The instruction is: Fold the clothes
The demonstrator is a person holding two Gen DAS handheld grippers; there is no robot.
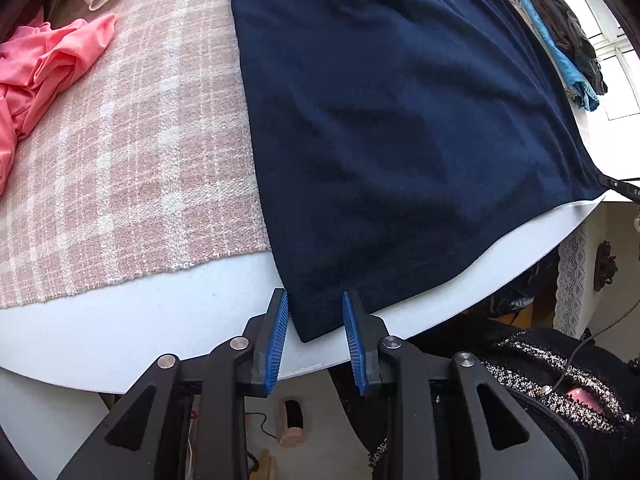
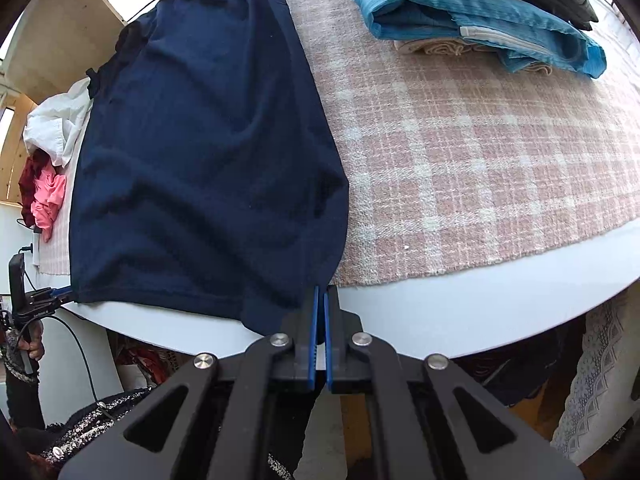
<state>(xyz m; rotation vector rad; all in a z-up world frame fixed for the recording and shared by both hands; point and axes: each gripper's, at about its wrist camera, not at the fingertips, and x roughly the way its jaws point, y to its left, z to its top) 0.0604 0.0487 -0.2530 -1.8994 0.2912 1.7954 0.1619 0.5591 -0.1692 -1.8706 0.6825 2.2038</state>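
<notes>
Two clothes piles (image 2: 472, 12) nr navy garment (image 2: 208, 160)

A home, likely a living or laundry corner. A white bench (image 1: 140, 320) carries a pink plaid cloth (image 1: 120, 160), loose laundry at one end, a pink garment (image 1: 44, 68) and a white one (image 2: 60, 124), and a folded stack (image 2: 480, 12) at the other. Windows (image 1: 616, 76) let in daylight, a lace drape (image 2: 592, 384) hangs beside the bench, and wooden floor (image 2: 532, 412) shows below.
</notes>
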